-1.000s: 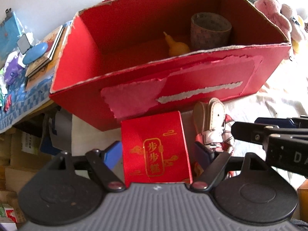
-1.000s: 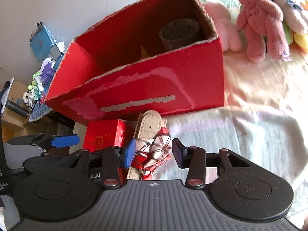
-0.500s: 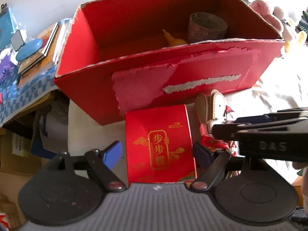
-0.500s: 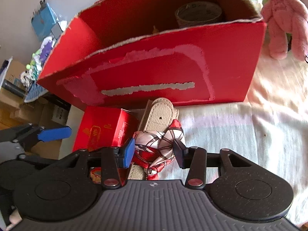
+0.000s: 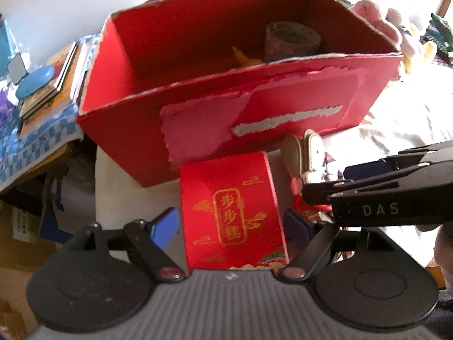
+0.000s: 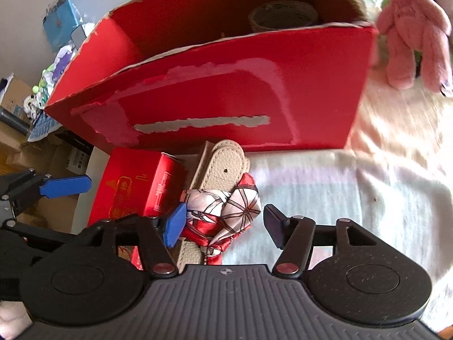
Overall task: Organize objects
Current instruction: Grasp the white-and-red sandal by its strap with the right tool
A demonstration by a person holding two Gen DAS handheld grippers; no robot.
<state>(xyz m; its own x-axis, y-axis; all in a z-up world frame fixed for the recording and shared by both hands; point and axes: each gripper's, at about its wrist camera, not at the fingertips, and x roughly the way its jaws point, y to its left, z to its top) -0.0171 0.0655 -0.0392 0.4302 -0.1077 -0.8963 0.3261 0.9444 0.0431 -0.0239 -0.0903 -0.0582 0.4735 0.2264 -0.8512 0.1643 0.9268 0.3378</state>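
Observation:
A small red gift box (image 5: 230, 209) with gold characters lies in front of a big open red cardboard box (image 5: 254, 119). My left gripper (image 5: 232, 228) is open, its blue fingers on either side of the gift box. A beige sandal with a red-and-white scarf bow (image 6: 223, 195) lies right of the gift box (image 6: 133, 181). My right gripper (image 6: 223, 223) is open, its fingers around the bow. The big box (image 6: 226, 96) holds a tape roll (image 5: 291, 39) and a yellow item (image 5: 245, 56).
Pink plush toys (image 6: 410, 28) sit right of the big box on a pale cloth (image 6: 354, 192). Books and a blue item (image 5: 42, 79) lie on a checkered cloth at left. Cardboard boxes (image 6: 17, 141) stand lower left, beyond the surface's edge.
Both grippers have moved forward and down. The left one's fingers now flank the gift box; the right one's fingers have come around the sandal's bow.

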